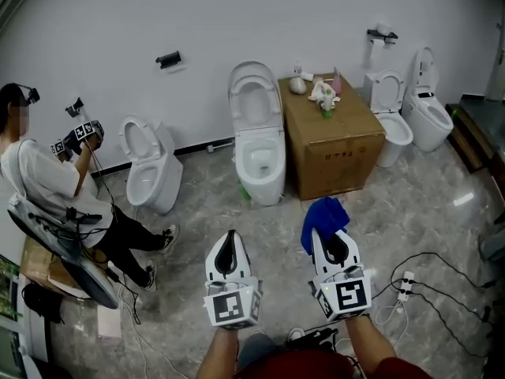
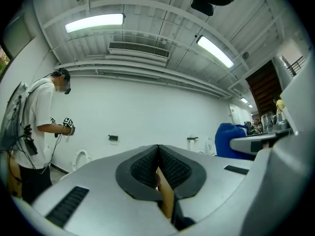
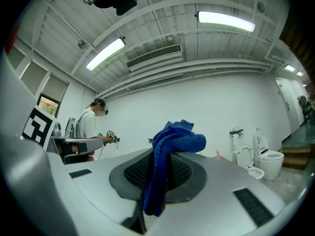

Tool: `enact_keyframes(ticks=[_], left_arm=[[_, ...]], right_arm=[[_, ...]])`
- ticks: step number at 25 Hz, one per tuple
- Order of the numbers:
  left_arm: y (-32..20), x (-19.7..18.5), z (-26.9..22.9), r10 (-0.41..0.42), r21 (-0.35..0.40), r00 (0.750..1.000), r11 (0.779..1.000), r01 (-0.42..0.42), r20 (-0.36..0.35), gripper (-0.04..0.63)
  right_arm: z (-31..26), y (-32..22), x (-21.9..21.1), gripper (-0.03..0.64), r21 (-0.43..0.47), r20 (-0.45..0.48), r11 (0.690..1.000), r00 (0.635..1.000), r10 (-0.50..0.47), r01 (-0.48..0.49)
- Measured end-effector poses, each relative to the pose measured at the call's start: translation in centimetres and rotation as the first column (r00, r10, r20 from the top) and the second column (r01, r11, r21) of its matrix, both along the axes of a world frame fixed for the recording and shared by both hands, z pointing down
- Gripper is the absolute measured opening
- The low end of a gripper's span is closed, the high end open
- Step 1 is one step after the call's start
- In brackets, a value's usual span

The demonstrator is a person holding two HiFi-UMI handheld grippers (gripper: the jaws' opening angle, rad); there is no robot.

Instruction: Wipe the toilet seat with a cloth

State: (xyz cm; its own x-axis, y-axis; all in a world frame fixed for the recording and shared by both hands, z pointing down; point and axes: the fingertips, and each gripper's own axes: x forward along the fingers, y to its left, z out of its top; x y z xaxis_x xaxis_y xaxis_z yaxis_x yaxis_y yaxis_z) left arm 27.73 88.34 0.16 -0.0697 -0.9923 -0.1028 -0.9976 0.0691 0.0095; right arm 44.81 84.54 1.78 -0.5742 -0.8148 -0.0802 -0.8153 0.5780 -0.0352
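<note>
My right gripper point(image 3: 157, 173) has its jaws closed on the blue cloth point(image 3: 173, 140). The cloth is pinched in the slit between the two ribbed pads. Most of it is bunched into a soft fold just past the jaw tips, and a narrower tail hangs back through the gap toward the camera. Its long axis follows that slit, so it runs with the jaws and points ahead. From the head view it sticks out over the marbled floor point(image 1: 410, 212) toward the white toilet point(image 1: 259, 152) with its lid up, well apart from it (a cardboard box point(image 1: 330, 136) stands just beside that toilet). My left gripper point(image 2: 158, 154) has its jaws pressed together on nothing, level with the right one and near it.
</note>
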Motion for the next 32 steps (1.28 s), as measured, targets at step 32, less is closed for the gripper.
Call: enact_keyframes(ticks=[32], left_arm=[[-24.1, -20.1, 0.6, 0.134, -0.006, 0.987, 0.991, -0.135, -0.091, 0.015]], right_arm=[[0.9, -23.0, -19.7, 0.055, -0.061, -0.048, 0.996, 0.996, 0.069, -0.072]])
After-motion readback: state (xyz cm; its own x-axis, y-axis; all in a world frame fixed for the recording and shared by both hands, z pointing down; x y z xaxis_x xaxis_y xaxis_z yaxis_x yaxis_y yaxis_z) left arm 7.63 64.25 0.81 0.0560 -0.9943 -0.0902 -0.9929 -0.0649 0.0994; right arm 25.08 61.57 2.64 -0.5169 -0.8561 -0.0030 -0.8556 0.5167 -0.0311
